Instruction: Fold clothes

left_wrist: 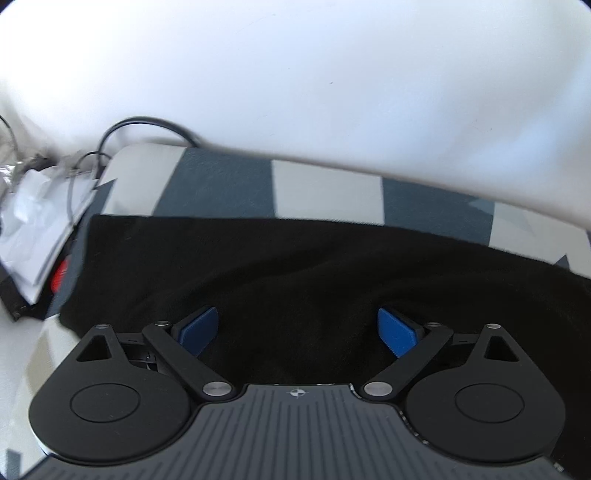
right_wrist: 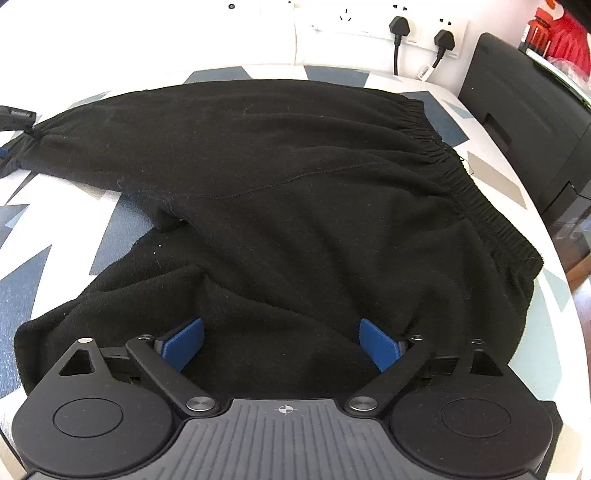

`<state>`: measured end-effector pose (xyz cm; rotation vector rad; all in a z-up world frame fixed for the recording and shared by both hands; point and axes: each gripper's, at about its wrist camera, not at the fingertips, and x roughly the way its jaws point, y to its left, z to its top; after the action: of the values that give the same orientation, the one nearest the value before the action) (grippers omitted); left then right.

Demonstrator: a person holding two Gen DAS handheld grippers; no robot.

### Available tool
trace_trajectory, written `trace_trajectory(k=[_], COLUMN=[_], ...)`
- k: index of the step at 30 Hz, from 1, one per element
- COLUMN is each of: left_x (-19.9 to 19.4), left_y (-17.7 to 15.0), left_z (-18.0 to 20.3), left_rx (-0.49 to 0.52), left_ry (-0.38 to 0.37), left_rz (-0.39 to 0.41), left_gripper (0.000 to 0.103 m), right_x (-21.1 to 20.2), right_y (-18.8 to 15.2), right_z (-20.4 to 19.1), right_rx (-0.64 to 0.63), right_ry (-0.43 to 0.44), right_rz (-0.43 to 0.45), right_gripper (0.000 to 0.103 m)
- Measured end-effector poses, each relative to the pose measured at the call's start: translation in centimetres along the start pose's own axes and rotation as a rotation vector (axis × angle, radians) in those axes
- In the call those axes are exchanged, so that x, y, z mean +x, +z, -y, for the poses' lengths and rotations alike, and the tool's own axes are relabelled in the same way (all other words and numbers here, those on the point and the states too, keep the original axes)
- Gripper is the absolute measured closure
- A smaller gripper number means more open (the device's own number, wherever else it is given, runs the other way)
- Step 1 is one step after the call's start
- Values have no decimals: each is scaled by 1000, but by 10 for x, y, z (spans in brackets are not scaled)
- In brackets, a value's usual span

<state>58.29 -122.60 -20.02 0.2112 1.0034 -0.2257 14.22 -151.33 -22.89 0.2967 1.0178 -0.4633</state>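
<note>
A black fleece garment with an elastic waistband at the right lies spread on a table with a blue, grey and white zigzag cloth. My right gripper is open, its blue pads over rumpled fabric at the garment's near edge. In the left wrist view the same black garment lies in front of my left gripper, which is open just above the fabric. The left gripper's tip shows at the garment's far left end in the right wrist view.
A white wall stands behind the table. Black cables, white paper and a red object lie at the left. Wall sockets with plugs and a black printer stand at the back right.
</note>
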Motion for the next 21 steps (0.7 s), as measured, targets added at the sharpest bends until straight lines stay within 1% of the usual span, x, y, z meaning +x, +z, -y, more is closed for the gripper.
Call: trace_trajectory(k=[5, 10, 12, 14, 17, 19, 21], left_x=[-34, -76, -90, -104, -121, -131, -141], left_y=[-26, -58, -71, -85, -107, -121, -134], left_z=[-2, -4, -5, -5, -4, -3, -1], left_rx=[39, 24, 11, 0, -11, -15, -6], left_ry=[-17, -38, -42, -48, -49, -52, -46], left_rz=[17, 28, 20, 8, -13, -26, -30], left_gripper=[10, 10, 10, 10, 9, 9, 9], right_x=[1, 0, -1, -6, -14, -20, -25], right_y=[-1, -1, -2, -1, -3, -6, -10], right_z=[-1, -2, 0, 5, 15, 20, 23], right_rx=[11, 42, 83, 162, 294, 337, 323], right_ry=[-1, -4, -5, -8, 22, 50, 58], right_rz=[14, 35, 59, 89, 133, 145, 153], right_gripper=[8, 7, 7, 7, 7, 7, 7])
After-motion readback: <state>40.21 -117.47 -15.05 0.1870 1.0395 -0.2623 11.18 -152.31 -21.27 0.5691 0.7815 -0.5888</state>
